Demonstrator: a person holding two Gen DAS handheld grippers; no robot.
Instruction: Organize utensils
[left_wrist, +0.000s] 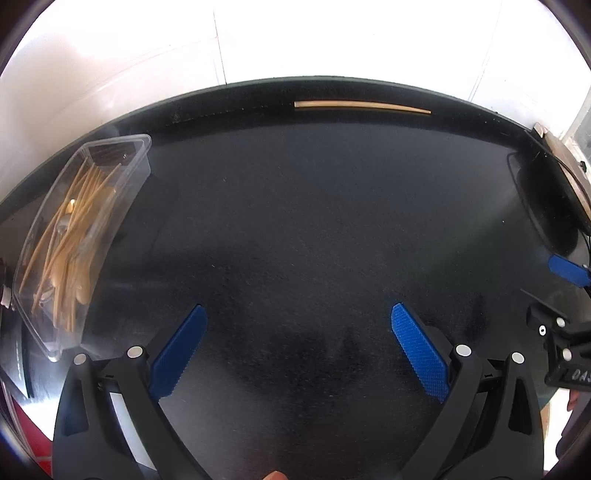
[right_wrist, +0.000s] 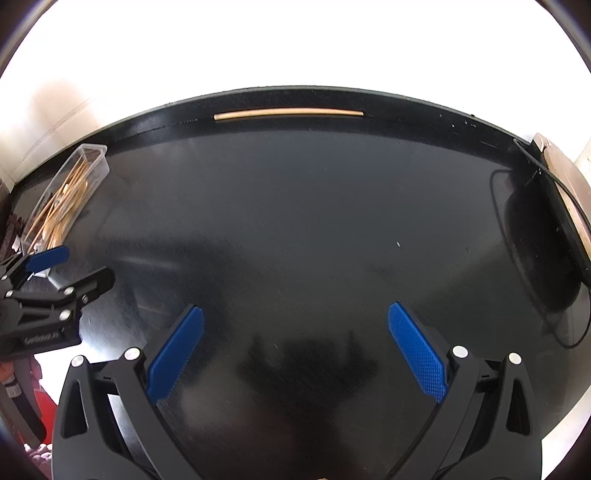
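1. Left wrist view: a clear plastic container (left_wrist: 79, 236) sits at the left side of the black table (left_wrist: 295, 221), and it is packed with wooden utensils (left_wrist: 70, 243), mostly thin sticks with what look like spoon or fork shapes among them.

2. One wooden chopstick (left_wrist: 362, 106) lies alone along the far edge of the table, well apart from the container. It may be a pair lying tight together; the pictures are too coarse to say.

3. Judging from this, the sorting looks nearly finished: almost everything is already in the container, and that stray piece at the far edge seems to be what is left to collect.

4. No other loose utensil shows on the table in either view. A dark round object with a cable (right_wrist: 543, 251) rests at the right side, beside a flat tan-edged board (right_wrist: 565, 199).

5. The left gripper (left_wrist: 297, 347) has its blue pads spread wide, with only bare tabletop between them; it holds nothing and touches nothing.

6. The right gripper (right_wrist: 295, 347) is likewise wide apart and empty, over the near middle of the table.

7. Both tools are well short of the chopstick, so the next move would call for a long reach toward the far edge.
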